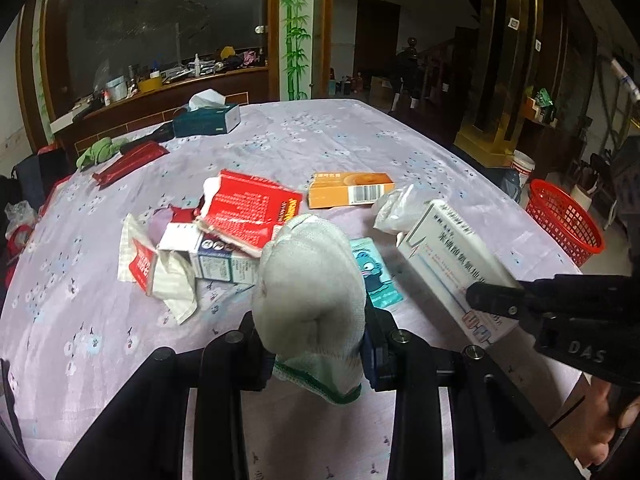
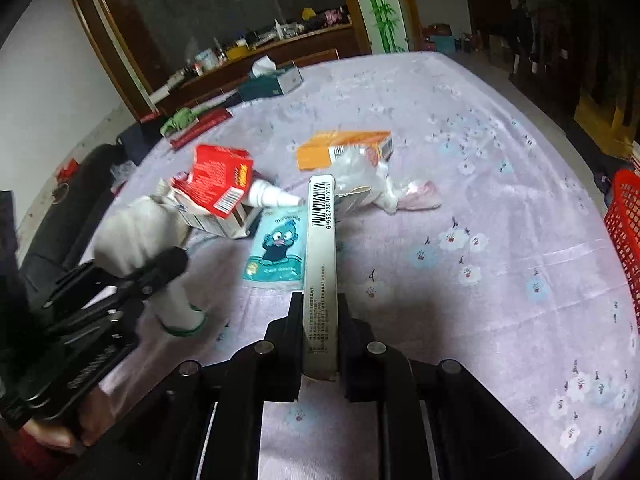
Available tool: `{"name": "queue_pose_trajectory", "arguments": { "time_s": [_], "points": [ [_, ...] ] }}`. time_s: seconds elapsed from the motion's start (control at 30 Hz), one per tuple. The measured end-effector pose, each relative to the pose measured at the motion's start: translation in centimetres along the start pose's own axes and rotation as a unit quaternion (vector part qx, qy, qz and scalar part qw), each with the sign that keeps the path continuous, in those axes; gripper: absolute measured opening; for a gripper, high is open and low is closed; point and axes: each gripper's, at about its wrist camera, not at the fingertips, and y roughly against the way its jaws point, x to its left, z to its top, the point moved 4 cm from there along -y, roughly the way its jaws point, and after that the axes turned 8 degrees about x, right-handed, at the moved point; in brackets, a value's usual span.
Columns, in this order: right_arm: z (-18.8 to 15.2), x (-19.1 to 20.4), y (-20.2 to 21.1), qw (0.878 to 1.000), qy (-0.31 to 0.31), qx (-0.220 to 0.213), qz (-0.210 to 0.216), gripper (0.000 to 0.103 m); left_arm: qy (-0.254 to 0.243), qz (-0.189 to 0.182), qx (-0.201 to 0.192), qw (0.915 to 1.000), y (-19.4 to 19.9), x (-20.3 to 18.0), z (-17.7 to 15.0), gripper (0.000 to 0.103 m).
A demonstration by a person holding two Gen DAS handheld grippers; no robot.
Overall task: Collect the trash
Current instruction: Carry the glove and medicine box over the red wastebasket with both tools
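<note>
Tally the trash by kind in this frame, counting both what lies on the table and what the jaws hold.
Cardboard boxes: 4 (white medicine box in the right gripper, orange box, torn red box, small white-and-blue box)
White knit gloves: 1, in the left gripper
Teal cartoon packets: 1
Clear plastic bags: 1
Total: 7

A big table (image 1: 360,136) wears a purple flowery cloth. Behind it stands a dark wooden cabinet (image 1: 168,92) beside a bamboo-painted pillar (image 1: 296,28).
</note>
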Motion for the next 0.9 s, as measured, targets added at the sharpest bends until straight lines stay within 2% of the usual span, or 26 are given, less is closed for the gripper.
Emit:
{"name": "queue_pose_trajectory", "arguments": {
  "time_s": [0.2, 0.47, 0.67, 0.9],
  "points": [
    [0.1, -1.0, 2.4, 0.999, -0.005, -0.034, -0.017, 0.014, -0.021, -0.001, -0.006, 0.9997, 0.2, -2.1, 0.8, 0.032],
    [0.1, -4.6, 5.4, 0.997, -0.038, -0.069, -0.028, 0.014, -0.057, -0.013, -0.015, 0.9982, 0.6, -5.8, 2.2, 0.032],
    [-0.4, -7.8, 7.6, 0.993, -0.068, -0.091, -0.035, 0.014, -0.085, -0.033, -0.017, 0.9957, 0.5, -9.7, 3.5, 0.032],
    [-1.4, -13.2, 10.6, 0.984, -0.118, -0.119, -0.052, 0.015, -0.124, -0.083, -0.013, 0.9887, 0.2, -15.8, 5.8, 0.032]
  ]
}}
